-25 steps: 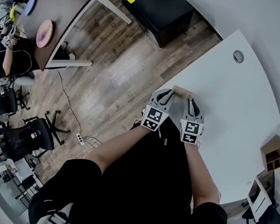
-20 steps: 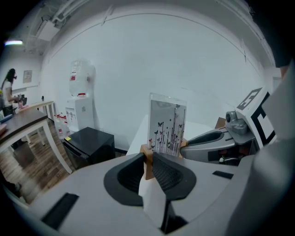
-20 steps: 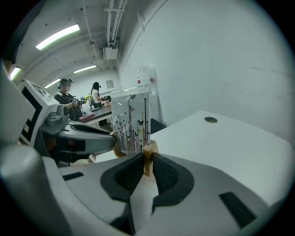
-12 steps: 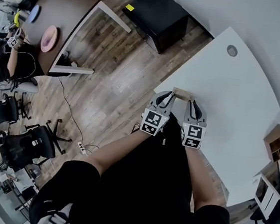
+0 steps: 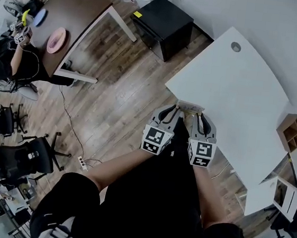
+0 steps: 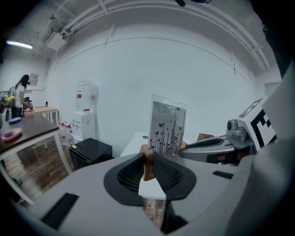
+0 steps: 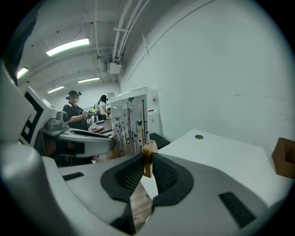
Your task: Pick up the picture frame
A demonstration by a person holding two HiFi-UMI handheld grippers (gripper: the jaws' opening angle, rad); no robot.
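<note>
The picture frame (image 5: 191, 108) is a clear panel printed with butterflies and stems (image 6: 167, 126) standing upright on a wooden base. It hangs in the air above the near corner of the white table (image 5: 231, 93), held from both ends. My left gripper (image 5: 177, 109) is shut on the base's left end (image 6: 147, 159). My right gripper (image 5: 199, 115) is shut on the right end (image 7: 148, 159); its jaws have just been closing a little on that wood. The two grippers sit side by side, the panel (image 7: 130, 122) between them.
A black cabinet (image 5: 165, 19) stands on the wooden floor beyond the table's left corner. A small wooden box shelf (image 5: 291, 132) sits at the table's right edge. A brown table (image 5: 80, 12) with a seated person and office chairs (image 5: 22, 154) are to the left.
Both grippers have risen together with the frame between them, lifting it up from the table and closer to the head camera.
</note>
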